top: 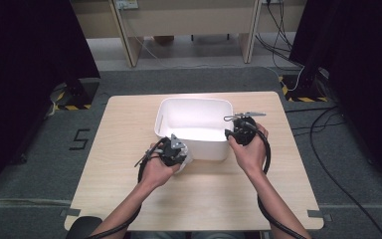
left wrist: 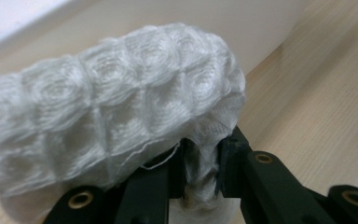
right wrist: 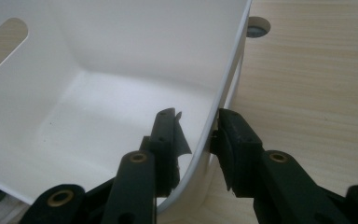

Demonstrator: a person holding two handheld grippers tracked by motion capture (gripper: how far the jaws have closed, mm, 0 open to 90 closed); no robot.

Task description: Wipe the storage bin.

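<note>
Left tongs (left wrist: 200, 172) pinch the cloth (left wrist: 107, 116) tight; right tongs (right wrist: 196, 140) clamp the tub (right wrist: 228, 79) wall. Steady the tub, lift the cloth over its rim just ahead, then release.

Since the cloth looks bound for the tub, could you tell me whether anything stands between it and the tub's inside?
Only the tub's near wall: the white cloth, pinched in the left gripper, sits just outside it. The inside looks bare, and the right gripper straddles the right rim.

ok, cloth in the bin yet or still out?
Out. The white cloth is bunched in the left gripper, outside the white bin at its near wall.
</note>
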